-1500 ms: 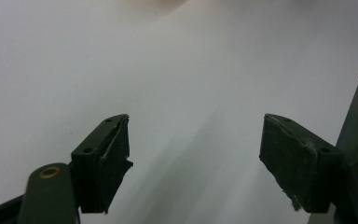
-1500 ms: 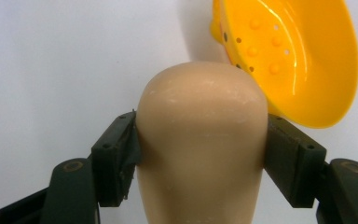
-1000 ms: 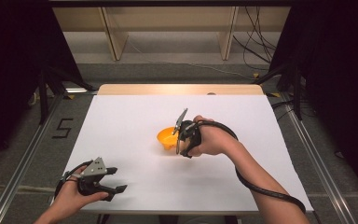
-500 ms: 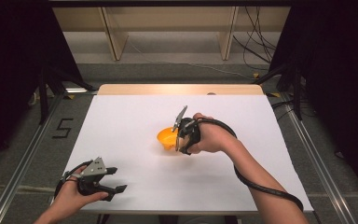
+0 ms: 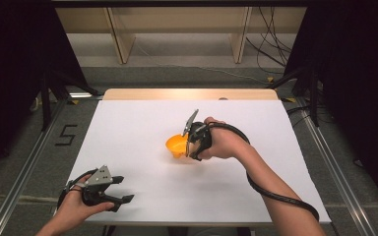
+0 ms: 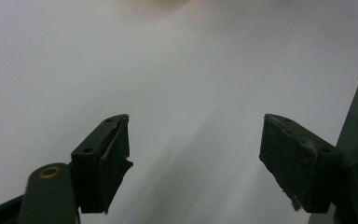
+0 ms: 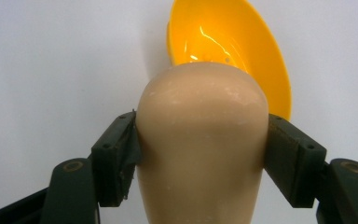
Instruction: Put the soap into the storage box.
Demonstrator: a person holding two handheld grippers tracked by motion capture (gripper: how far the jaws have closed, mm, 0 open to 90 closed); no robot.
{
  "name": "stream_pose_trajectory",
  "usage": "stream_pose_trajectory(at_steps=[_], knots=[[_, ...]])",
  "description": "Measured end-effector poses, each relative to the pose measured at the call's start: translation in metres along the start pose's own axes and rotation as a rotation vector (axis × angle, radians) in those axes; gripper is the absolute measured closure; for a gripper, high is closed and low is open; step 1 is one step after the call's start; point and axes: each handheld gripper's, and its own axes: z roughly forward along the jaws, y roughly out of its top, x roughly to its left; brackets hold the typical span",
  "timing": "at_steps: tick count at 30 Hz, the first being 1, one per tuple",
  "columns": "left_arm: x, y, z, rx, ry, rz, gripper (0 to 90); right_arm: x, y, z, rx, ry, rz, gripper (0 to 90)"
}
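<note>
A table (image 5: 128,128) with a plain white top stands on the grey floor (image 5: 39,147), a strip of bare wood showing along its far edge. A yellow bowl (image 5: 176,146) lies on it near the middle, a little toward the right edge, tipped over on its side. The near left corner carries nothing but white surface.

A white-topped table (image 5: 128,147) with a pale wooden far edge stands on grey floor (image 5: 187,73). Beyond it, light wooden shelving (image 5: 177,29) spans the room, dark curtains (image 5: 10,73) hang at both sides, and black cables (image 5: 266,49) trail near the far right corner.
</note>
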Motion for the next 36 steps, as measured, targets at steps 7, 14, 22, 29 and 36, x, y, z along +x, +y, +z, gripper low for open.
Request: stream_pose_trajectory(at_steps=[7,14,22,29,36], knots=[[-0.001,0.0,0.001,-0.012,0.0,-0.013,23.9,-0.003,0.001,-0.002,0.006,-0.015,0.009,33.3],[-0.001,0.0,0.001,-0.016,-0.005,-0.018,23.9,-0.008,0.002,-0.001,-0.021,-0.001,-0.011,33.4],[-0.001,0.0,0.0,-0.015,0.001,-0.015,23.9,-0.011,0.006,-0.001,-0.036,-0.018,-0.027,33.4],[-0.001,0.0,0.001,-0.018,-0.001,-0.018,23.9,-0.013,0.009,0.0,-0.045,-0.035,-0.027,33.4],[0.001,0.0,0.0,-0.018,0.001,0.007,23.9,-0.013,0.013,-0.001,-0.038,-0.055,-0.005,33.3]])
